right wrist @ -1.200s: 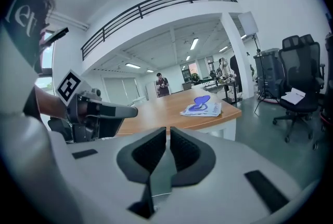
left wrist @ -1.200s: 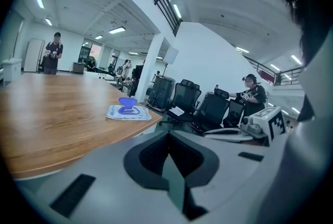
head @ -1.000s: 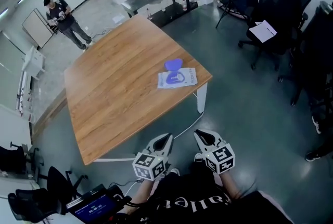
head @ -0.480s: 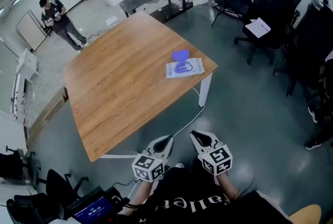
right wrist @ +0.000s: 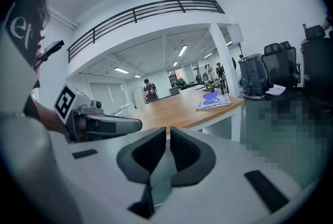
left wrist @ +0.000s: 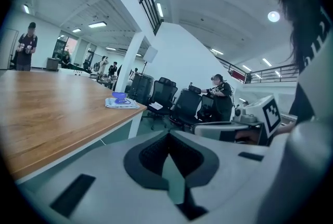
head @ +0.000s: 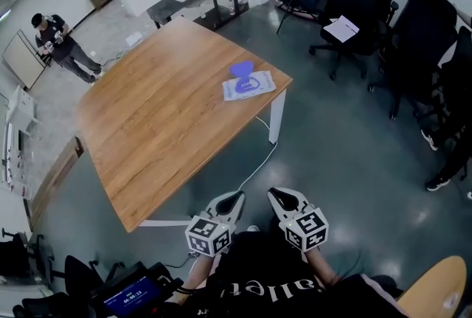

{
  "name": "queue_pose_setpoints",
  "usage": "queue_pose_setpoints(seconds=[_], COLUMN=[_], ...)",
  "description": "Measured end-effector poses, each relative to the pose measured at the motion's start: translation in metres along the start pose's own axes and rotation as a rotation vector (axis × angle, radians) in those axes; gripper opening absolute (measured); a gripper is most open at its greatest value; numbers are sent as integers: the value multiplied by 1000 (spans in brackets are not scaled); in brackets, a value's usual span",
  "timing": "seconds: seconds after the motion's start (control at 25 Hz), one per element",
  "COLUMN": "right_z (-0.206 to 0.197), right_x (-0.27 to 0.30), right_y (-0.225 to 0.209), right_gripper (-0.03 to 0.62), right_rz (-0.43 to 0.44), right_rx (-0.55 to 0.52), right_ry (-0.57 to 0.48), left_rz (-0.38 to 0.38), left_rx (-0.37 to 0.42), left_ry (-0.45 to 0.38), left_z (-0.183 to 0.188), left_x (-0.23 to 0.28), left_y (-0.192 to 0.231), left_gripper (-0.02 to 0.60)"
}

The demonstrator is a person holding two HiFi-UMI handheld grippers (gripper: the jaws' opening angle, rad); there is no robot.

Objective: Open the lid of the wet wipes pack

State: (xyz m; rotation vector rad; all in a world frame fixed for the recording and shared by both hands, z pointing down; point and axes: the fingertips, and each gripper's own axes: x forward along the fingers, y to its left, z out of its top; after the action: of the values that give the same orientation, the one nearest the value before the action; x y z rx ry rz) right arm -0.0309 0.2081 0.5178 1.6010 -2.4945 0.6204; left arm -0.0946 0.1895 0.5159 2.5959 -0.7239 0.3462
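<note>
Both my jaws clenched on nothing: left gripper (head: pixel 233 199) and right gripper (head: pixel 280 196) held close to my body, well apart from the wet wipes pack (head: pixel 251 87) at the worktop's (head: pixel 147 132) far corner, its blue lid (head: pixel 240 70) apparently already raised

Wooden table (head: pixel 147 125) — wet wipes pack (head: pixel 248 86) near its corner

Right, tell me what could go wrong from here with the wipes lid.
The wet wipes pack lies at the table's corner, close to the edge; a push could slide it off.
Its purple lid already stands up, so pulling further may just lift the pack.
The left gripper and right gripper are shut; arriving unopened would shove it.
</note>
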Motion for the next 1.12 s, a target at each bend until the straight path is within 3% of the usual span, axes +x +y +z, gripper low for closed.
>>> queue_pose_setpoints(seconds=[0.52,1.12], right_z=[-3,-4], right_x=[-1,-4], right_y=[34,32], right_gripper=[32,31], right_rz=[27,22], right_rx=[-63,-101], right_ry=[16,38], left_rz=[-1,-20], left_rx=[1,12], left_ry=[-17,-28], left_z=[-4,1], left_x=[-25,-19], left_y=[1,-4], left_gripper=[2,2])
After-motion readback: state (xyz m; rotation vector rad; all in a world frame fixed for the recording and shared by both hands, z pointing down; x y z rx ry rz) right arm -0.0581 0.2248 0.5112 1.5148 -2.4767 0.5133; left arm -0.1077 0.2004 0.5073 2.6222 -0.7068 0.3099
